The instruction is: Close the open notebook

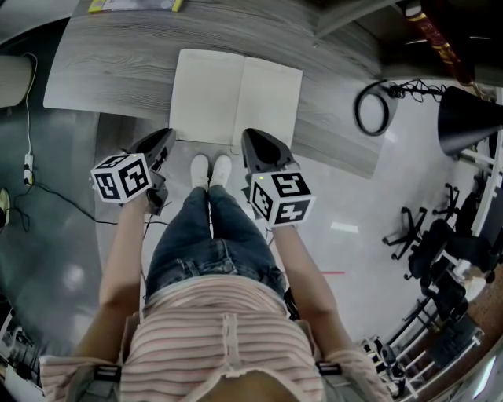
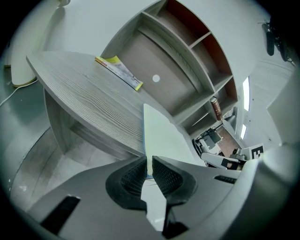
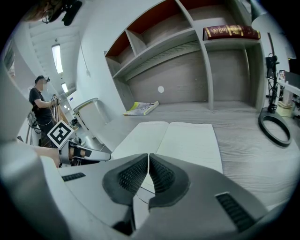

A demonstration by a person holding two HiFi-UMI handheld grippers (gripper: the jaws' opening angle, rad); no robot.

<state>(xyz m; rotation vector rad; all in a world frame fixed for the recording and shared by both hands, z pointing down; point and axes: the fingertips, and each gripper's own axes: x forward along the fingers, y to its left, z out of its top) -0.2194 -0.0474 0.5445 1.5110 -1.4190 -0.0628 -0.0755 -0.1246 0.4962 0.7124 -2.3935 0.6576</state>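
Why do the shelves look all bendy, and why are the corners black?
Left gripper view: the wide-angle lens curves the shelves and table, leaving black corners. Right gripper view: the shelves bend the same way. Head view: the shiny floor shows glare patches, and the notebook is evenly lit.

Evenly bright, sharp frames with strong fisheye edge distortion

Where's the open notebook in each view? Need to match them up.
Head view: notebook top centre, open flat on the desk.
Left gripper view: centre, seen nearly edge-on.
Right gripper view: centre, both pages showing.
Shared landmark: yellow booklet on the desk beyond it.
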